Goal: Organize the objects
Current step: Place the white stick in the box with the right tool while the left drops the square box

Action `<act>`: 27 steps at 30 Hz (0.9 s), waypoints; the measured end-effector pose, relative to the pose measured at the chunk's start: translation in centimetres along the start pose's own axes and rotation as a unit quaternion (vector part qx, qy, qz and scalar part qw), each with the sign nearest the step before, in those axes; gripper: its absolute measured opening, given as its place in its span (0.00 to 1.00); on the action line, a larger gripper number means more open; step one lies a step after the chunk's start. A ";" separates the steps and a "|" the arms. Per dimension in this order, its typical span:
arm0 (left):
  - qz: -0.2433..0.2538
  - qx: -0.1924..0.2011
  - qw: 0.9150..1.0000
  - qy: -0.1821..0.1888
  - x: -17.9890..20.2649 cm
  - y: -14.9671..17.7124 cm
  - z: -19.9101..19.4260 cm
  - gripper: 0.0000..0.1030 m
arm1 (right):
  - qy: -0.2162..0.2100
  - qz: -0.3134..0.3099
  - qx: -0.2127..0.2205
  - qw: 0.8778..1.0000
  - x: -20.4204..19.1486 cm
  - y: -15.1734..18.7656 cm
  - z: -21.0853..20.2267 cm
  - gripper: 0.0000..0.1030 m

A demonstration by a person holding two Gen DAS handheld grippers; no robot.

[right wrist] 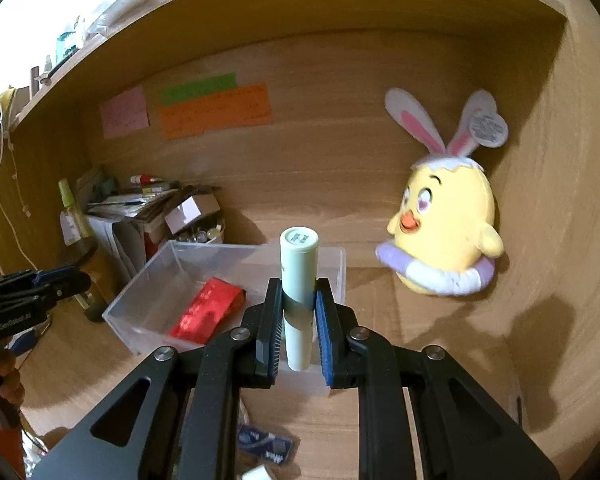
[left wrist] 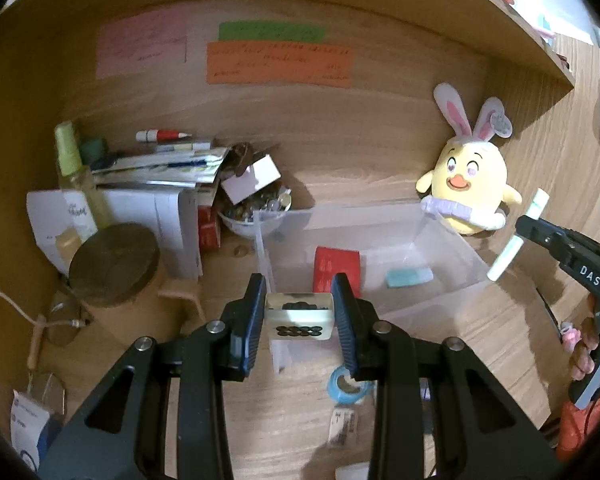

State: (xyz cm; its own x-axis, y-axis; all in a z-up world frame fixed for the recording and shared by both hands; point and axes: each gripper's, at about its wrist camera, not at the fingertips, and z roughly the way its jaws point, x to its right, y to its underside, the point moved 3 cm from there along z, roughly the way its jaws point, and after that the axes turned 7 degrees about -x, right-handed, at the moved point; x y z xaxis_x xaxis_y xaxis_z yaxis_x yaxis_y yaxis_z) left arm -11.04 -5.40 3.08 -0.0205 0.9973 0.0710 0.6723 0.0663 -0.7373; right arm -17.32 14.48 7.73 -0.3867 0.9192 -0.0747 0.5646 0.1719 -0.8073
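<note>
My left gripper is shut on a clear mahjong tile with black dots, held just above the near left corner of a clear plastic box. The box holds a red packet and a pale blue eraser. My right gripper is shut on a pale green tube, held upright over the near edge of the clear box; the red packet lies inside. The right gripper with its tube also shows at the right of the left wrist view.
A yellow chick plush with bunny ears leans on the back wall right of the box. Papers, a spray bottle, a bowl of small items and a round wooden lid crowd the left. Blue tape roll lies on the desk.
</note>
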 end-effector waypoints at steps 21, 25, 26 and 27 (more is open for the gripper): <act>0.030 -0.069 0.997 -0.007 2.3 -0.6 7.8 0.32 | 0.049 -0.093 -0.102 0.989 -2.6 1.7 8.9 0.14; 0.035 -0.079 0.996 -0.011 2.7 -0.7 8.9 0.32 | 0.049 -0.114 -0.117 0.985 -3.5 2.0 10.1 0.14; 0.036 -0.081 0.996 -0.012 2.8 -0.7 9.2 0.32 | 0.049 -0.118 -0.120 0.985 -3.8 2.1 10.3 0.14; 0.036 -0.083 0.996 -0.012 2.8 -0.6 9.4 0.32 | 0.051 -0.122 -0.119 0.984 -4.0 2.1 10.4 0.14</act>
State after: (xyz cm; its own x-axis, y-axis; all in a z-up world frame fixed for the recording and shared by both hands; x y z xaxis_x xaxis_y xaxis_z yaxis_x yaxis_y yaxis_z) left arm -18.48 -2.32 -2.58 0.0158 0.9999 0.0031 0.7854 -0.0105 -0.6189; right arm -22.17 7.50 0.25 -0.4639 0.8688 0.1733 0.6227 0.4589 -0.6337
